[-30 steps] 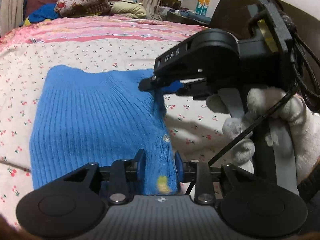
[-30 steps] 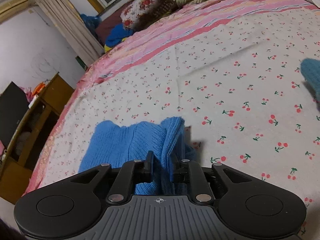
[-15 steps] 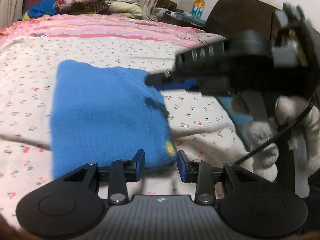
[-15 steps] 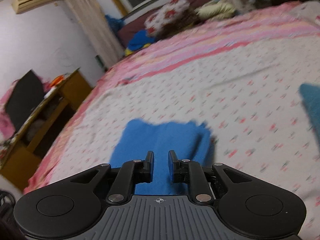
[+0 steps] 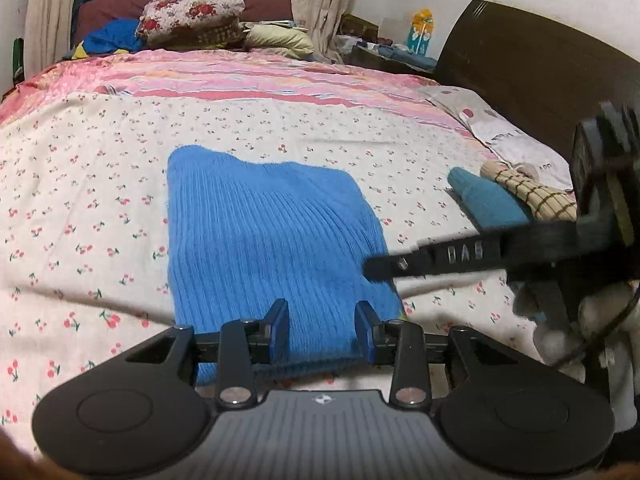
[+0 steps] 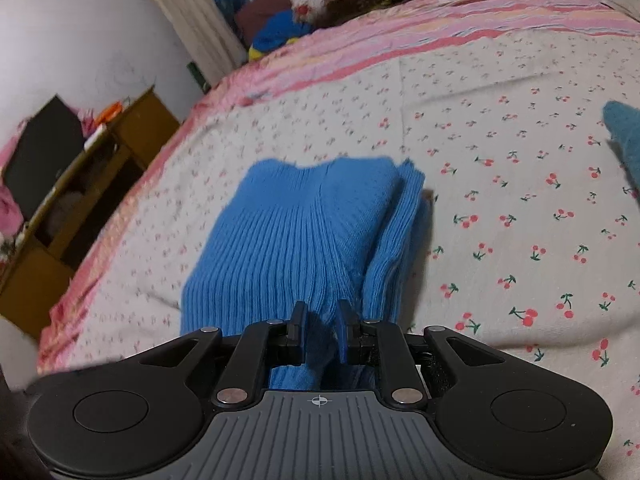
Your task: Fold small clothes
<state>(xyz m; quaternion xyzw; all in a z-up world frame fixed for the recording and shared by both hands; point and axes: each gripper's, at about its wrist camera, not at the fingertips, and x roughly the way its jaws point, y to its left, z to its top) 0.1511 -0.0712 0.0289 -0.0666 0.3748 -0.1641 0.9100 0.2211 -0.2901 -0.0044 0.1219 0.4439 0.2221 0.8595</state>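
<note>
the blue knit [image 5: 272, 236] lies folded flat on the cherry sheet [image 5: 80, 200], its near edge under both tools. your left gripper [image 5: 322, 332] stands part open over that edge with nothing pinched. your right gripper [image 6: 320, 330] looks narrow in its own view, a ridge of knit between the jaws; likely shut. smooth the fold before you let go, and square the stacked right edge. open sheet lies left and beyond; a teal garment [image 5: 486, 200] sits well apart to the right.
</note>
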